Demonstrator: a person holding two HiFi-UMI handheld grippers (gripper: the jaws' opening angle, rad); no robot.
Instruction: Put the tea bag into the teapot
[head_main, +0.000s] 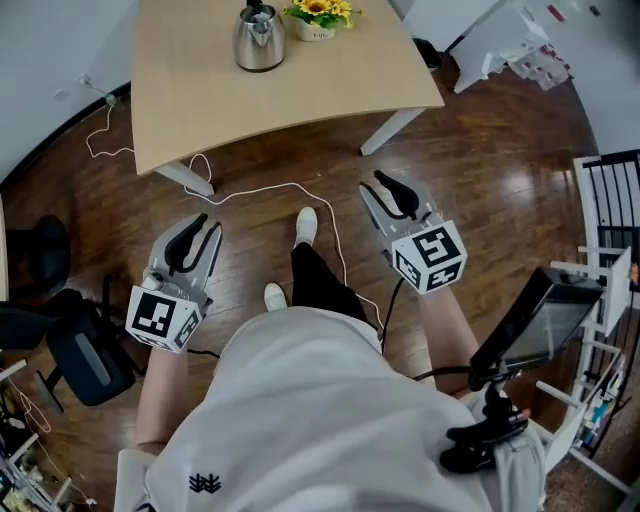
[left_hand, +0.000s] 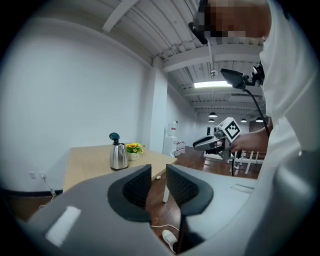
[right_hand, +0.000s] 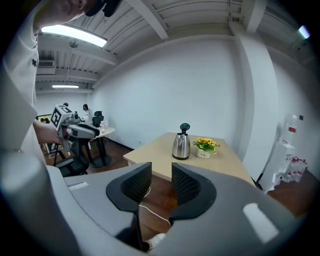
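Observation:
The steel teapot (head_main: 259, 38) with a dark lid knob stands at the far side of the wooden table (head_main: 300, 95); it also shows as teapot (left_hand: 118, 155) and teapot (right_hand: 181, 144). No tea bag is visible in any view. My left gripper (head_main: 208, 224) and right gripper (head_main: 372, 183) hang over the wooden floor, well short of the table. Both point toward it. The left gripper (left_hand: 158, 170) has its jaws drawn nearly together with nothing between them, and so does the right gripper (right_hand: 161, 167).
A pot of yellow flowers (head_main: 318, 15) sits beside the teapot. A white cable (head_main: 270, 188) trails over the floor by the table legs. A black office chair (head_main: 70, 340) is at my left, a screen on a stand (head_main: 545, 320) and a white rack (head_main: 610, 300) at my right.

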